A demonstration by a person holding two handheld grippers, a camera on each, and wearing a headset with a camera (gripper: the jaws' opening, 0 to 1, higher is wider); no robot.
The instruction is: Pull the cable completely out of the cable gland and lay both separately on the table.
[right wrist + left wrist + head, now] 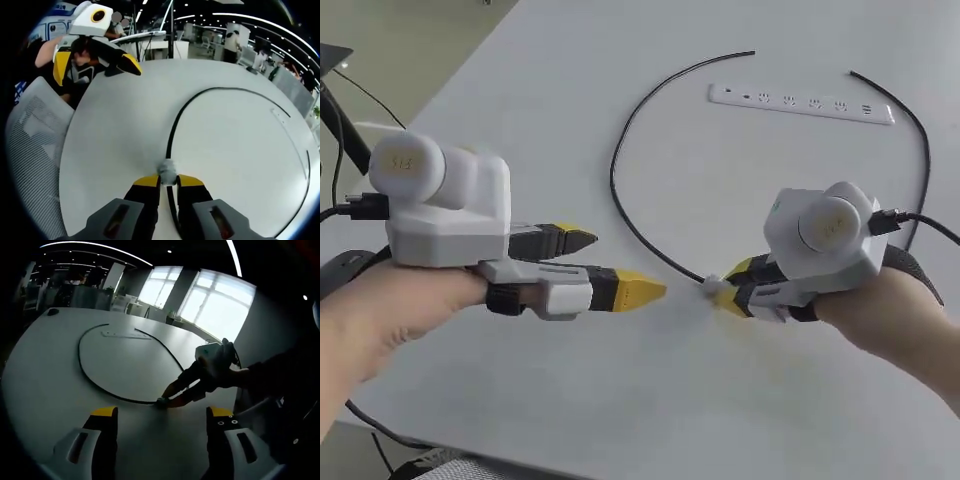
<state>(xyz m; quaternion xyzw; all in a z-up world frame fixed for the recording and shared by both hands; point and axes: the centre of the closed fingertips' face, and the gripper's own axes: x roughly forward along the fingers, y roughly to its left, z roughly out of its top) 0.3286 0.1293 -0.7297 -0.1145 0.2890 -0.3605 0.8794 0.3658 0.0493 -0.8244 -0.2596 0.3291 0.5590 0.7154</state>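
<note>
The left hand-held gripper [623,265] and right hand-held gripper [728,290]: white housings [460,215], black yellow-tipped jaws, black cables [925,220] plugged in.

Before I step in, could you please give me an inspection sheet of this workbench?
Surface: white table, flat.
Job's things: black cable lies in a wide loop, one run still entering the cable gland; not yet separated.
Clutter: white power strip beyond the loop.
Grippers: left gripper open, holding nothing; right gripper shut on the gland.
Cables: a dark lead trails from the right gripper.
Surroundings: office with bright windows; mesh chair beside the table.
</note>
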